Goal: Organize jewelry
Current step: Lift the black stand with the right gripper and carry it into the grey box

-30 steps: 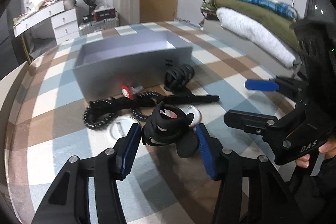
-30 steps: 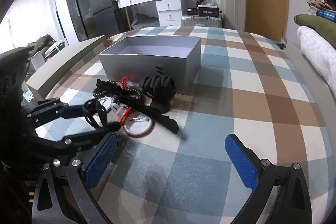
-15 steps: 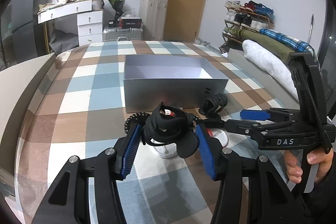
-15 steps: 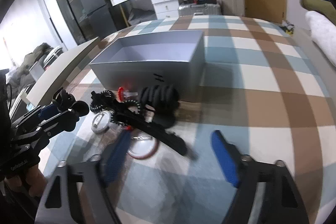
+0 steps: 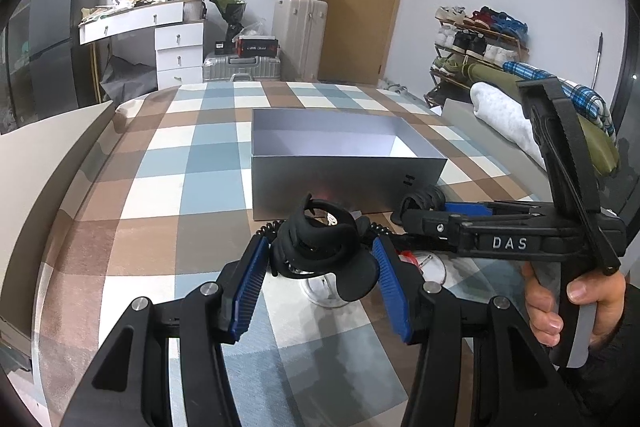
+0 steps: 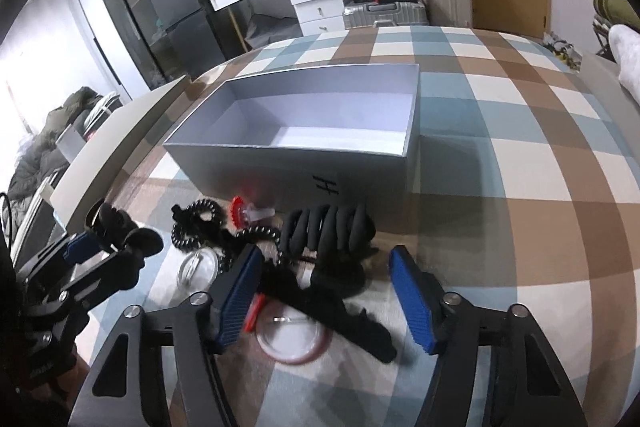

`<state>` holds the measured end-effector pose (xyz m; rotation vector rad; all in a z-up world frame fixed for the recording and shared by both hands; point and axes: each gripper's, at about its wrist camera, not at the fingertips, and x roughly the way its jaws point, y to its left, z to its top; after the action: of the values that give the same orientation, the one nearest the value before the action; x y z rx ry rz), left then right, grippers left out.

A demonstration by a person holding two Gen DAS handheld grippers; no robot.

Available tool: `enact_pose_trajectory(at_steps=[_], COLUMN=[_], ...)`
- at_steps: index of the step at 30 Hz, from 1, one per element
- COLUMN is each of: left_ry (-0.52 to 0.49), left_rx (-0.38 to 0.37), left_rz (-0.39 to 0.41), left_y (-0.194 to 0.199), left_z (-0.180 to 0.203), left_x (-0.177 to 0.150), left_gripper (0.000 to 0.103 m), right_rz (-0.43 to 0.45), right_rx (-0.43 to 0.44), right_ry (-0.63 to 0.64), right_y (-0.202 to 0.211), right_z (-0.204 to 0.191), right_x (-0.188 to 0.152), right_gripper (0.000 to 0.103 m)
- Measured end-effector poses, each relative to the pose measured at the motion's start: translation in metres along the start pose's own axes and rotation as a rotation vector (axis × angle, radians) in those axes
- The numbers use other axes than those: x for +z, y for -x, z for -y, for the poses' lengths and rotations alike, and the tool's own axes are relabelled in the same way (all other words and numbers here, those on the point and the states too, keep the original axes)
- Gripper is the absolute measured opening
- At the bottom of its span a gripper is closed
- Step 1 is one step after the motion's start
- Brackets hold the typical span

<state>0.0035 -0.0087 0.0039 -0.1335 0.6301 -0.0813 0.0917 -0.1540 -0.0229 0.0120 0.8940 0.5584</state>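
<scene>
My left gripper [image 5: 320,267] pinches the hair claw [image 5: 320,247]; I carry it forward over the box [image 5: 344,163] rim. My right gripper [image 6: 326,283] is spread.

Black left claw [image 5: 318,283], blue ribbed pads [image 5: 249,285], silver screws; right claw [image 6: 326,293] lettered "DAS"

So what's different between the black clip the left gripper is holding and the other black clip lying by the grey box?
The held clip is up off the checked cloth, squeezed between the left gripper's blue pads; the lying clip rests on the cloth in front of the grey box, untouched. The open right gripper is just short of the lying clip. The held clip shows a broad flat tab; the lying clip shows a row of curved teeth. Both are matte black claw clips.
</scene>
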Motion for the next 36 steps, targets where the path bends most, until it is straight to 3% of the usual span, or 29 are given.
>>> enact_pose_trajectory(at_steps=[4,7,24,36], left_ry=[0.003,0.003,-0.003,0.007], left_rx=[0.002,0.004,0.006,0.01], left_rz=[0.004,0.009,0.073,0.112], left_y=[0.001,0.002,0.006,-0.01], left_z=[-0.001,-0.002,-0.004,-0.007], left_x=[0.001,0.002,0.022,0.054], left_gripper=[0.048,0.048,0.048,0.048], right_rz=[0.011,0.071,0.175,0.215], right_rx=[-0.007,-0.003,0.145,0.149], right_ry=[-0.012,-0.041,-0.035,-0.029], right_y=[0.001,0.012,0.045,0.05], right_z=[0.002,0.008,0.005,0.003], right_x=[0.002,0.0,0.014,0.043], right_gripper=[0.047,0.047,0.047,0.047])
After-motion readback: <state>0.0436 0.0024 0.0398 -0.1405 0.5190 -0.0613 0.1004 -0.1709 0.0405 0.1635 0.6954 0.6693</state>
